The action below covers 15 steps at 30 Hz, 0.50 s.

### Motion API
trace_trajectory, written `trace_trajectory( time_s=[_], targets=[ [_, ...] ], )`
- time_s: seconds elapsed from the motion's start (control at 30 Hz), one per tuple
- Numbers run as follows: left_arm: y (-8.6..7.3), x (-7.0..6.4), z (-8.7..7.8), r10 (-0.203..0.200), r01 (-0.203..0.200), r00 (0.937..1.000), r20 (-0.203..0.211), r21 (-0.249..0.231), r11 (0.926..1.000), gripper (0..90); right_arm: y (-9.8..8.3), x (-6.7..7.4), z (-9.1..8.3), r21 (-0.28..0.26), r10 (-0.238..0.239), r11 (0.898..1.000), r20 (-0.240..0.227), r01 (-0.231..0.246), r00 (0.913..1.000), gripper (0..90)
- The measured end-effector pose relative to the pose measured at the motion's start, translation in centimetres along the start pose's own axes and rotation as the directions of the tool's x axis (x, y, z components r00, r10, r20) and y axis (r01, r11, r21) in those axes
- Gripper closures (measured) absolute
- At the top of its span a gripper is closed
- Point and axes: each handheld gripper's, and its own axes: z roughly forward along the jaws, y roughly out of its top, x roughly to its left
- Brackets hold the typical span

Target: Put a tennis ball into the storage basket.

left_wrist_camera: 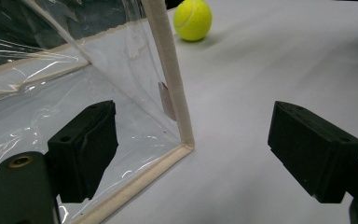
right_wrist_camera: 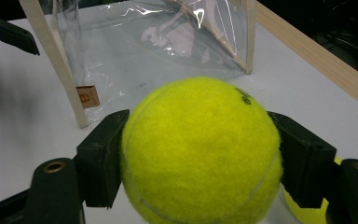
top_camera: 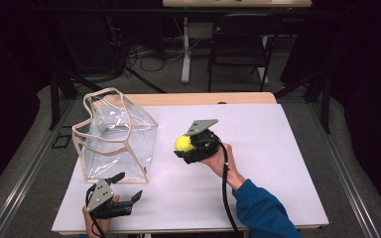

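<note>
Free room and obstacles. The clear bag (top_camera: 115, 136) stood upright at centre-left of the high view and was the one tall obstacle on the white table (top_camera: 258, 163). Open tabletop lay between it and the tennis ball (top_camera: 183, 143) clamped in the right gripper (top_camera: 186, 145). The frame's right half was bare. At lower left, the bag's near corner edge (left_wrist_camera: 175, 88) rose between the spread jaws of the left gripper (top_camera: 127, 186), blocking a straight advance there.

A fuzzy felt tennis ball (right_wrist_camera: 200, 149) is seen; the bag (top_camera: 116, 136) is formed of glossy clear plastic, cloth-edged; the tabletop (top_camera: 258, 163) is matt.
</note>
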Motion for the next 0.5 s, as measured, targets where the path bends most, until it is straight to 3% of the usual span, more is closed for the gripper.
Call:
trace_trajectory(
  time_s=[0.5],
  targets=[
    [-0.03,0.07,-0.04,-0.001,0.001,1.0,0.0,-0.004,1.0,16.1,1.03,-0.56,-0.02,-0.003,-0.007,1.0,0.007,0.007,1.0,26.2]
  ],
)
